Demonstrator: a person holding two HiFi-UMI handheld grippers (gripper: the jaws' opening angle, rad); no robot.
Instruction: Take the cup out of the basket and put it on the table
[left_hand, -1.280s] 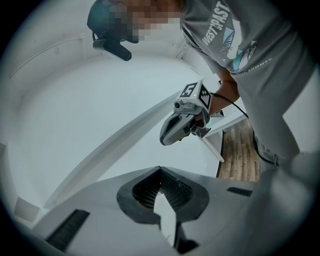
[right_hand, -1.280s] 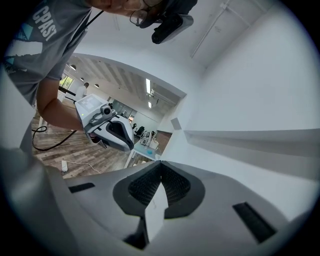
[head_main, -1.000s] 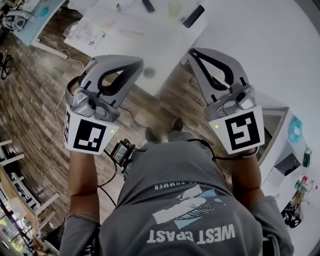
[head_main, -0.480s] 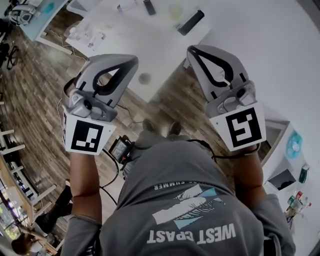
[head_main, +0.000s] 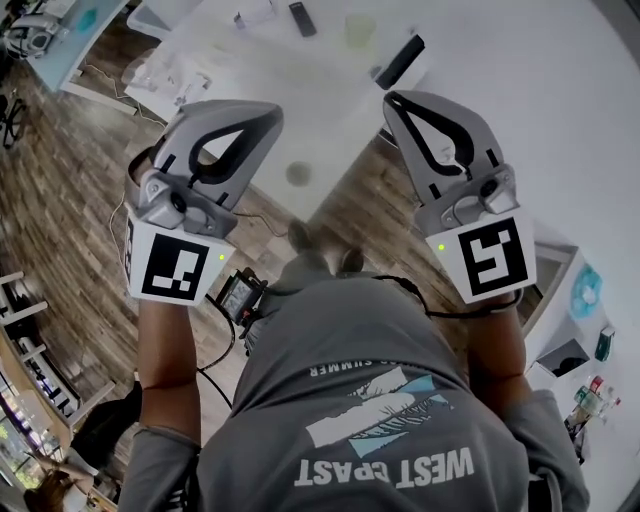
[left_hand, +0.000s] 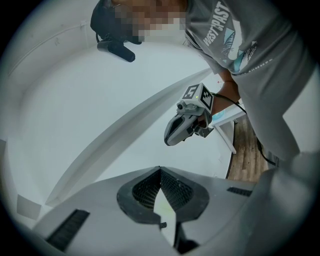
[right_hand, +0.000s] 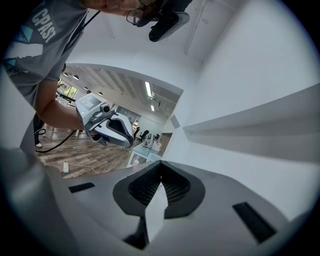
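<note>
No basket shows in any view. On the white table (head_main: 330, 110), near the top of the head view, stands a pale greenish round thing (head_main: 360, 28) that may be a cup; it is too small to tell. My left gripper (head_main: 262, 110) and right gripper (head_main: 395, 100) are held up side by side in front of the person's chest, well short of that table. Both are shut with nothing between the jaws. The left gripper view shows its own jaws (left_hand: 160, 168) closed and the right gripper (left_hand: 190, 122) beyond them. In the right gripper view the closed jaws (right_hand: 161, 162) face a white wall, with the left gripper (right_hand: 107, 125) to the left.
The table carries a black bar (head_main: 400, 62), a dark remote-like piece (head_main: 300, 18), clear plastic packaging (head_main: 170, 70) and a small grey disc (head_main: 298, 174) near its corner. Wooden floor (head_main: 60, 190) lies below with cables. A white wall (head_main: 540, 90) is on the right.
The head view has shifted a little, so the table sits lower and further right in the picture. Both grippers stay shut and keep their places side by side.
</note>
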